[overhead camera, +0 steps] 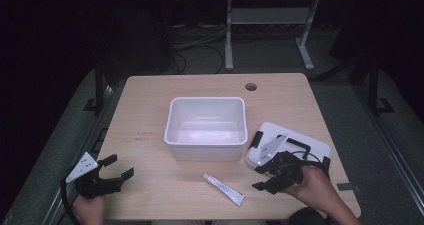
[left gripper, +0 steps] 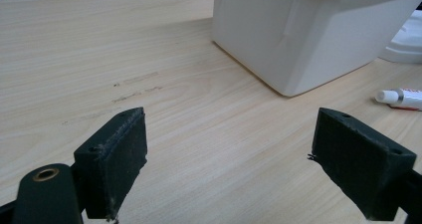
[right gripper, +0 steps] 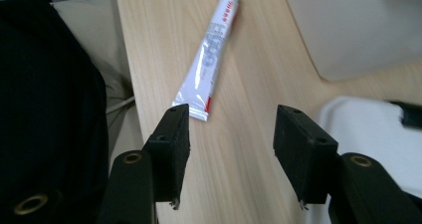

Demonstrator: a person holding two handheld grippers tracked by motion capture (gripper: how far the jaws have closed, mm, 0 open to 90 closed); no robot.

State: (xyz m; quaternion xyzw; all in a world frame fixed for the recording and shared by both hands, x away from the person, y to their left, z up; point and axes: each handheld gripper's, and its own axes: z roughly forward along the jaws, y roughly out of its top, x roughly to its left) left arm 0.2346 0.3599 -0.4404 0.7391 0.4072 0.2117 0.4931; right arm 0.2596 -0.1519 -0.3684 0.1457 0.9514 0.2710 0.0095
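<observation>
A small white squeeze tube with a white cap (overhead camera: 223,189) lies flat on the light wooden table (overhead camera: 150,105), near the front edge, in front of the white rectangular plastic tub (overhead camera: 206,127) and apart from it. The right gripper (overhead camera: 264,179) sits just to the tube's right, jaws parted and gripping nothing. In the right gripper view, the tube's crimped flat end lies just ahead of the gripper's left-hand jaw, its cap pointing away. The left gripper (overhead camera: 119,169) rests well apart at the table's front left corner, jaws spread wide and empty.

The tube carries blue lettering and a red stripe along one edge; the writing is too blurred to read.

A white plastic lid with a black clip (overhead camera: 295,144) lies flat beside the tub, partly under the right gripper.
</observation>
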